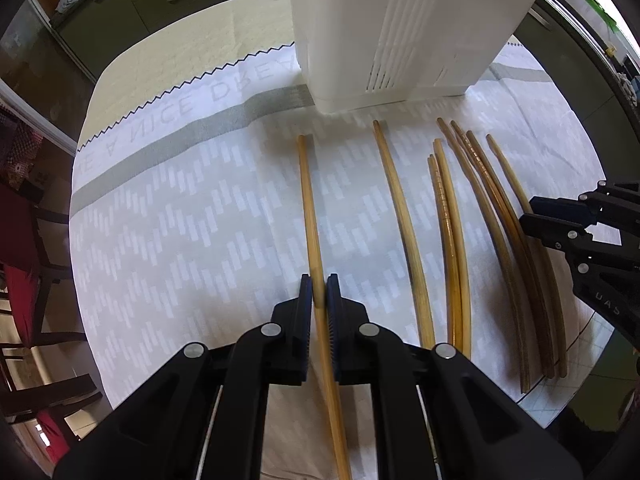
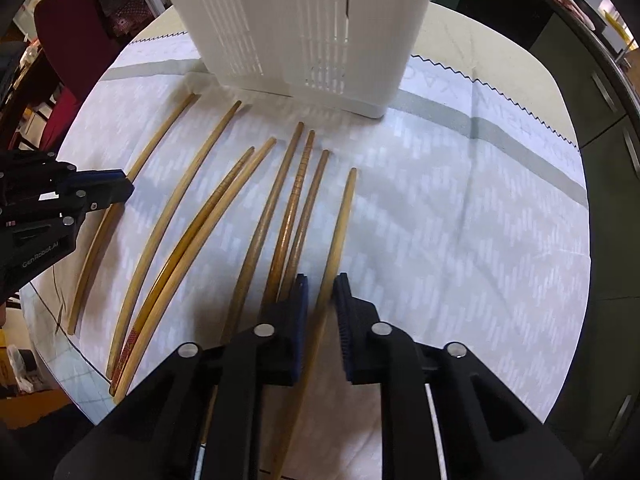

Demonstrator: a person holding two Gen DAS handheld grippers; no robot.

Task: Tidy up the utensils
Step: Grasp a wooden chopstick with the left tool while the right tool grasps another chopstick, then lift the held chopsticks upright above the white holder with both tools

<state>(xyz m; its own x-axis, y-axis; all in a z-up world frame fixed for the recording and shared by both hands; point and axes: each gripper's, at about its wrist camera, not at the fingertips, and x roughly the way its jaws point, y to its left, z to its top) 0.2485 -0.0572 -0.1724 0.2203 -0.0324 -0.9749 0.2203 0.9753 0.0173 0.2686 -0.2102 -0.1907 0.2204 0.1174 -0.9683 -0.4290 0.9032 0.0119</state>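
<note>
Left view: left gripper [image 1: 319, 294] clenched on leftmost chopstick [image 1: 308, 200] at 6 o'clock. Basket [image 1: 400, 40] at 12, other chopsticks [image 1: 456, 240] lying toward 3. On cloth [image 1: 180, 220], upside down: "A NICE DREA".

Right view: right gripper [image 2: 322, 296] closed about rightmost chopstick [image 2: 344, 216], at 6 o'clock. "GenRobot.AI" readable on the left gripper at 9.

Risk: thin sticks pinched near one end, so likely to swivel or slip on lifting. Neighbour sticks touching right gripper's finger could get dragged.

Bright, even daylight on the cloth [image 1: 168, 216]; soft shadows near 6 o'clock. Heavy fisheye bending and dark vignette around all edges; background blurred toward 9 o'clock.
</note>
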